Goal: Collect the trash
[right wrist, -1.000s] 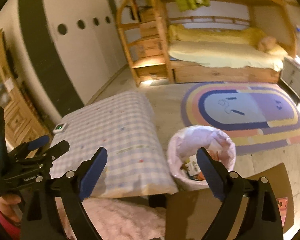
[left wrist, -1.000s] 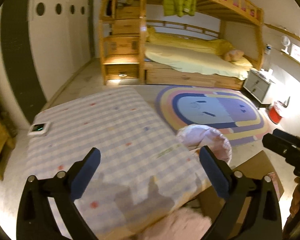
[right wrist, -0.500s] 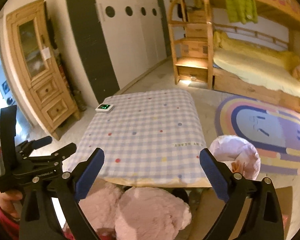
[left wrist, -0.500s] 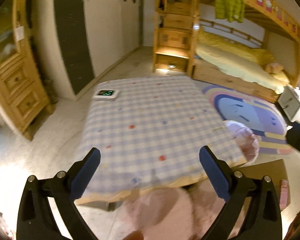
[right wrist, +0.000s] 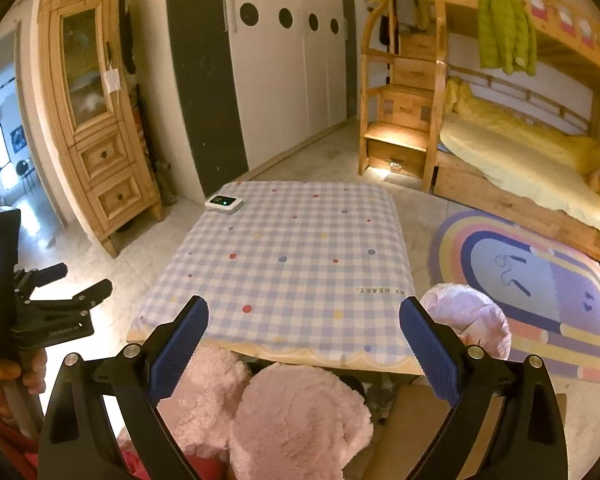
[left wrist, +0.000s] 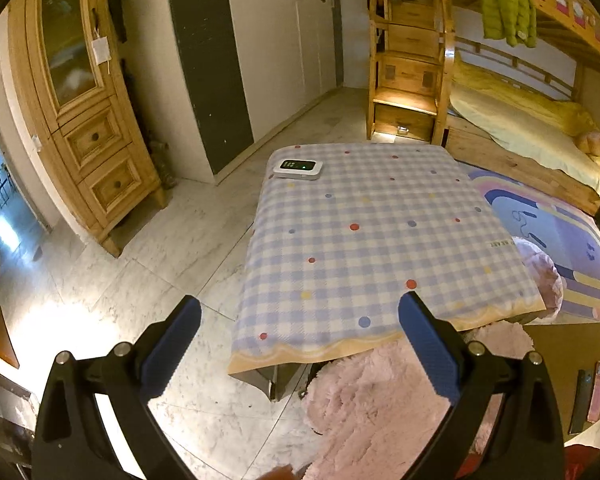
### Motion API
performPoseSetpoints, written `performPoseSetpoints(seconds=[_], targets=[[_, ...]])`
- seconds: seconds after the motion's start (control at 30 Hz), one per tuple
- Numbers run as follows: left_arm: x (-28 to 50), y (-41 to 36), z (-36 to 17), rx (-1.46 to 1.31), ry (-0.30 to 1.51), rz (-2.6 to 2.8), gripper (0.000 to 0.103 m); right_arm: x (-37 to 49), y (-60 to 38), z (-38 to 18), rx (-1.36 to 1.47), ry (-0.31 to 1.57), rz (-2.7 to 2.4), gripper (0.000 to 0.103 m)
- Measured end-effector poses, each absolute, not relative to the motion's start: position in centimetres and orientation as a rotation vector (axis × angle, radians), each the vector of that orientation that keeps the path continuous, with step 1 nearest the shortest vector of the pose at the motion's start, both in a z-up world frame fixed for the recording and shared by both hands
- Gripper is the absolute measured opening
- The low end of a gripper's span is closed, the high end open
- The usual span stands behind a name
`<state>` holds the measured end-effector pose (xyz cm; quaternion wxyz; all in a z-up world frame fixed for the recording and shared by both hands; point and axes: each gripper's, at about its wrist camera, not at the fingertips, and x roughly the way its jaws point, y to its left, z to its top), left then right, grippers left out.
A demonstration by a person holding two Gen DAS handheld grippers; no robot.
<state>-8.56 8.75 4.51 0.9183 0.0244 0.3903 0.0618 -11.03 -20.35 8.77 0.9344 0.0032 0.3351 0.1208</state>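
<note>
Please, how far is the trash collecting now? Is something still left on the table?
Done, it seems: the checked tablecloth shows no loose trash, only a small white device. In hand: nothing; the left gripper and right gripper are both open. Left: the lined trash bin beside the table; its contents are not visible now, so nothing confirms the trash is inside.

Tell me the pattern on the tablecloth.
The tablecloth is blue-and-white check with scattered coloured dots, clearest in the right wrist view.
</note>
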Motion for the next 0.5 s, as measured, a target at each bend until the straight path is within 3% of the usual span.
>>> performPoseSetpoints(seconds=[0.5], targets=[[-7.85, 9.38, 4.29, 0.031, 0.806, 0.128, 0.096, -10.32, -19.88, 8.32, 0.004, 0.706, 0.226, 0.095]])
